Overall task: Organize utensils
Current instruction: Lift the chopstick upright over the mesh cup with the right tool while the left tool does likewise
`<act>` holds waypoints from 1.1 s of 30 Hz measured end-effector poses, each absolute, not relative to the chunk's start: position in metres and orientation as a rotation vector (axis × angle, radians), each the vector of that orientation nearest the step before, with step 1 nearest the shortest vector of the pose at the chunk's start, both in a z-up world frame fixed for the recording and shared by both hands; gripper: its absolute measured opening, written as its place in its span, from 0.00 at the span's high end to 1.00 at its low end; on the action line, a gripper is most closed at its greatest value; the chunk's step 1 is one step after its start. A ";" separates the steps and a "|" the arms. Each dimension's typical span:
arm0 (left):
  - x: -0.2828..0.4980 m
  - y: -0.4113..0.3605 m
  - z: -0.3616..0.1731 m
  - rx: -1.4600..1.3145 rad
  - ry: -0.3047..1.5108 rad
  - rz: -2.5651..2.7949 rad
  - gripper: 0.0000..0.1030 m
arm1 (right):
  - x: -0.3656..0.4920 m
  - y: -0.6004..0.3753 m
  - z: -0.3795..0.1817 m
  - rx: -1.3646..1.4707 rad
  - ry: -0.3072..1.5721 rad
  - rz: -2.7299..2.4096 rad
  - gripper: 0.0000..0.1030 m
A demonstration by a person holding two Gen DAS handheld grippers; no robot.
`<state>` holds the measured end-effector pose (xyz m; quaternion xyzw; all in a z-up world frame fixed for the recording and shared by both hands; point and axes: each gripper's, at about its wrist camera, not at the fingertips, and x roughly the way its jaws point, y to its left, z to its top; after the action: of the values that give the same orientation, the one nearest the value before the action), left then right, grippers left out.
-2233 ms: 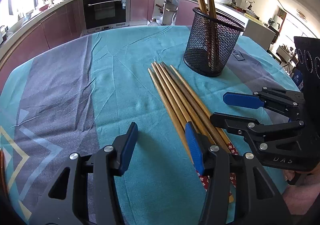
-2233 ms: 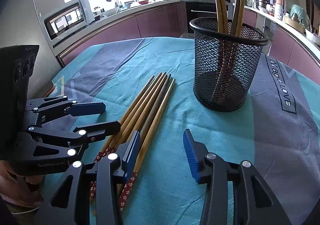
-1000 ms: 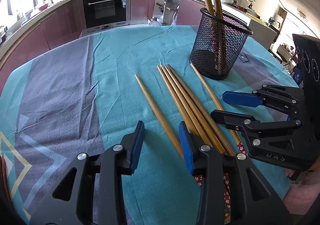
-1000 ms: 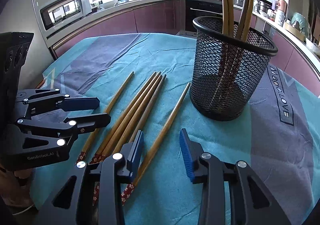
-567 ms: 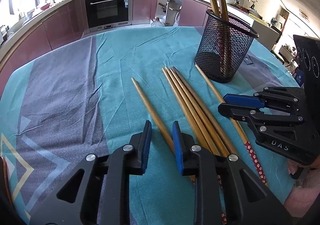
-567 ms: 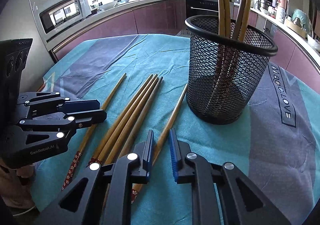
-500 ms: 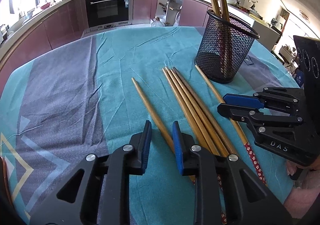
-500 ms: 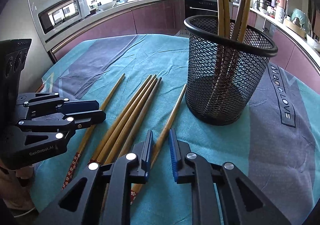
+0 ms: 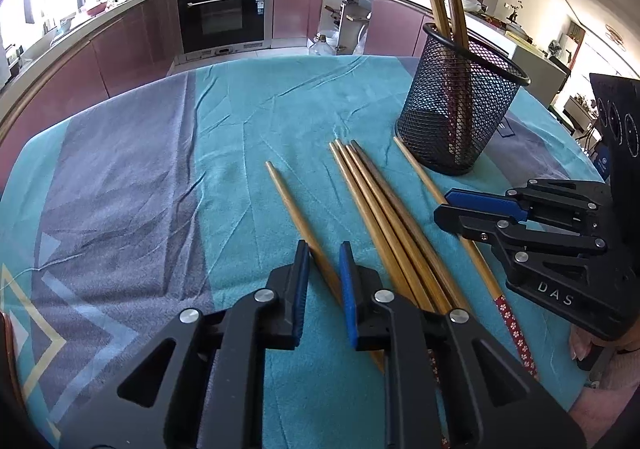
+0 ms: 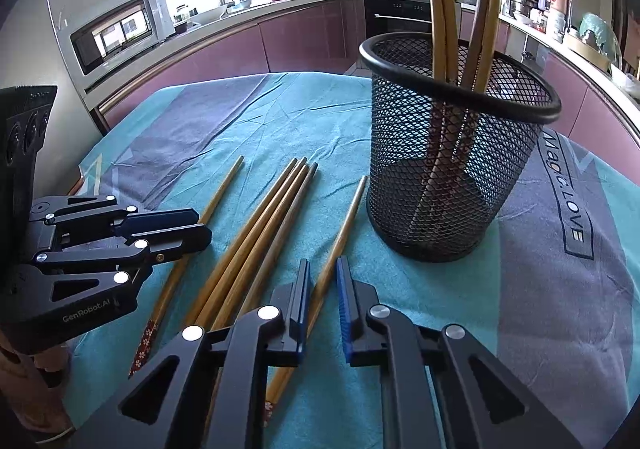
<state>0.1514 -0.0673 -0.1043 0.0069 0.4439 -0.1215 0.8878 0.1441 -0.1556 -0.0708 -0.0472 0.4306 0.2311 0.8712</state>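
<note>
Several wooden chopsticks lie on the cloth in front of a black mesh cup that holds more chopsticks. The leftmost chopstick runs between the pads of my left gripper, whose jaws are closing with a small gap left. The rightmost chopstick lies between the pads of my right gripper, which is closing as well and does not visibly clamp it. A bundle of chopsticks stays between the two.
A teal and grey tablecloth covers the round table. Kitchen cabinets, an oven and a microwave stand beyond the far edge. A person's hand shows under the right gripper.
Both pairs of jaws have narrowed from wide apart to a slim gap, each around one chopstick. Earlier the two outer chopsticks were spread away from the bundle.
</note>
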 end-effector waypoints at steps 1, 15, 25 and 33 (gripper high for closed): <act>0.151 -0.067 -0.105 0.011 0.922 -0.250 0.85 | 0.144 -0.156 -0.071 -0.096 0.901 0.482 0.91; 0.147 -0.068 -0.104 -0.030 0.926 -0.253 0.93 | 0.143 -0.163 -0.069 -0.063 0.906 0.491 0.95; 0.139 -0.053 -0.085 -0.078 0.889 -0.293 0.93 | 0.131 -0.171 -0.052 -0.006 0.864 0.557 0.95; 0.130 -0.045 -0.058 -0.141 0.843 -0.384 0.93 | 0.118 -0.184 -0.022 0.046 0.780 0.602 0.95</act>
<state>0.1301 -0.0454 -0.0575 -0.0678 0.4064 -0.1852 0.8922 0.1179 -0.1837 -0.0222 0.0222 0.3742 0.2891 0.8809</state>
